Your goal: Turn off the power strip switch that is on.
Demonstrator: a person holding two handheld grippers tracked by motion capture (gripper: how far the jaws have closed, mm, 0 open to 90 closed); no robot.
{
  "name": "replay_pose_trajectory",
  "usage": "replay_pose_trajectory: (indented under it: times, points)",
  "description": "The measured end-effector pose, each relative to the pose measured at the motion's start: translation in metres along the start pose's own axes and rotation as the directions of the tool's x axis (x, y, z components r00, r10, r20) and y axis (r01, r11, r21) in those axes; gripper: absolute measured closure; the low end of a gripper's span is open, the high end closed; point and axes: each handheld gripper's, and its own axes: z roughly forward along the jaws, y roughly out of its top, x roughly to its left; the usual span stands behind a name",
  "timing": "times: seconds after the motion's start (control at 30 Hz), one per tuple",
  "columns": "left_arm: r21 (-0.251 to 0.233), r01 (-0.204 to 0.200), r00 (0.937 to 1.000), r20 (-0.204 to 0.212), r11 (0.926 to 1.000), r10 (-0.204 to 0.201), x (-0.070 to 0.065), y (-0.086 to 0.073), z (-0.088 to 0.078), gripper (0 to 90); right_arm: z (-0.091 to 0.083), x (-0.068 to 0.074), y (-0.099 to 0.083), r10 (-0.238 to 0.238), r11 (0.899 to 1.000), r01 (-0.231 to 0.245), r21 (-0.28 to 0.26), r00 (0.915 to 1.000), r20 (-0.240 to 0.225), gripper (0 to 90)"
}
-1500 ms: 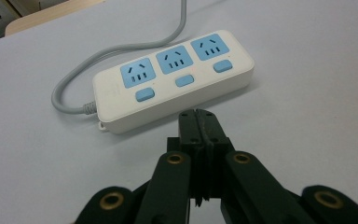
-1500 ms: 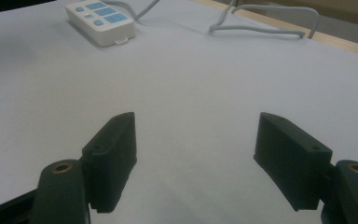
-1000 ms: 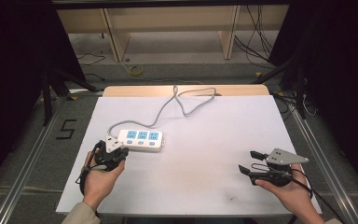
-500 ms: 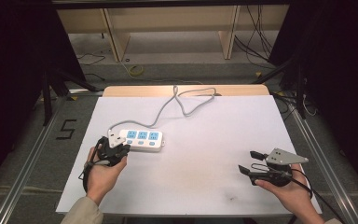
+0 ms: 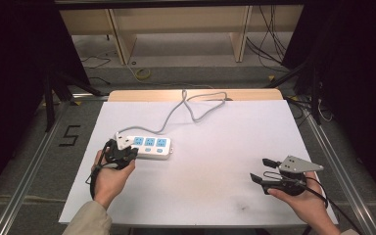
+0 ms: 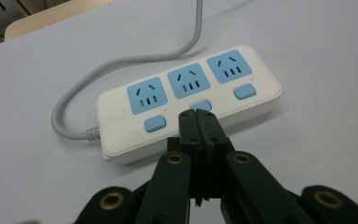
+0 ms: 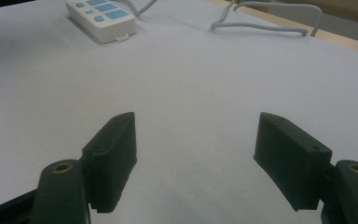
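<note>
A white power strip [image 5: 149, 146] with three blue sockets and three blue switches lies left of centre on the white table top [image 5: 215, 147]. Its grey cable [image 5: 176, 110] loops off toward the far edge. My left gripper [image 5: 129, 152] is shut, with nothing between its jaws. In the left gripper view its closed tips [image 6: 203, 116] sit over the strip's [image 6: 121, 116] middle switch; whether they touch it I cannot tell. My right gripper [image 5: 260, 170] rests open at the front right, far from the strip. Its jaws [image 7: 196, 135] stand wide over bare table, with the strip [image 7: 100, 16] at the far left.
A wooden strip [image 5: 196, 94] borders the table's far edge, where the cable [image 7: 261, 25] loops. Behind it stand wooden shelving [image 5: 176, 29] and floor cables. A "5" mark [image 5: 69, 135] lies on the floor at left. Metal rails run along both table sides.
My left gripper has crept slightly forward onto the power strip's near edge. The right gripper has stayed where it was.
</note>
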Motion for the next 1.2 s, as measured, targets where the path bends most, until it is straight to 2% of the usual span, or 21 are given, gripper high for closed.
replay_pose_trajectory:
  times: [0.5, 0.8, 0.87, 1.2]
  points:
    - [0.007, -0.006, 0.9999, -0.012, 1.0, 0.006, 0.0, 0.008, 0.01, 90.0, 0.0, 0.0, 0.0, -0.001, 1.0, 0.001, 0.003, 1.0, -0.001, 29.8]
    - [0.035, 0.011, 0.9999, -0.004, 0.9993, -0.011, 0.002, 0.013, 0.018, 90.0, 0.001, 0.0, 0.0, -0.004, 1.0, 0.004, 0.005, 1.0, -0.001, 29.9]
    - [0.05, 0.005, 1.0, -0.003, 0.9987, -0.004, 0.003, 0.015, 0.02, 90.0, 0.001, 0.0, 0.0, -0.005, 1.0, 0.005, 0.005, 1.0, -0.002, 29.9]
    - [0.069, 0.017, 0.9999, -0.004, 0.9975, -0.017, 0.007, 0.02, 0.026, 90.0, 0.0, 0.001, 0.0, -0.006, 1.0, 0.006, 0.005, 1.0, -0.002, 29.9]
